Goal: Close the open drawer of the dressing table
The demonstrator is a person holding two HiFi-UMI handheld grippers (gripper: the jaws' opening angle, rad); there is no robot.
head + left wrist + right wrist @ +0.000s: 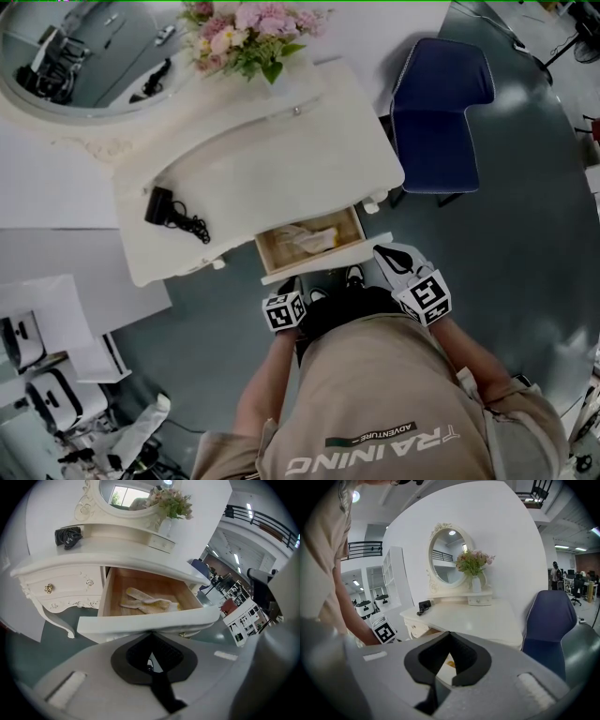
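The white dressing table (pixel 281 159) has its middle drawer (pixel 265 253) pulled out, with pale cloth (pixel 147 602) lying in its wooden inside. The white drawer front (pixel 140 622) runs right across the tips of my left gripper (pixel 151 638), whose jaws are shut with nothing between them. Seen from the head, the left gripper (pixel 291 286) is just in front of the drawer front (pixel 323 260). My right gripper (pixel 384 253) is at the front's right end, also shut and empty. The right gripper (pixel 450 637) points toward the tabletop (pixel 473 616).
A blue chair (pixel 441 103) stands right of the table. A black device with a cord (pixel 169 211) lies on the tabletop at the left; an oval mirror (pixel 84 47) and a vase of flowers (pixel 248 33) stand at the back. White equipment (pixel 56 394) sits on the floor at the left.
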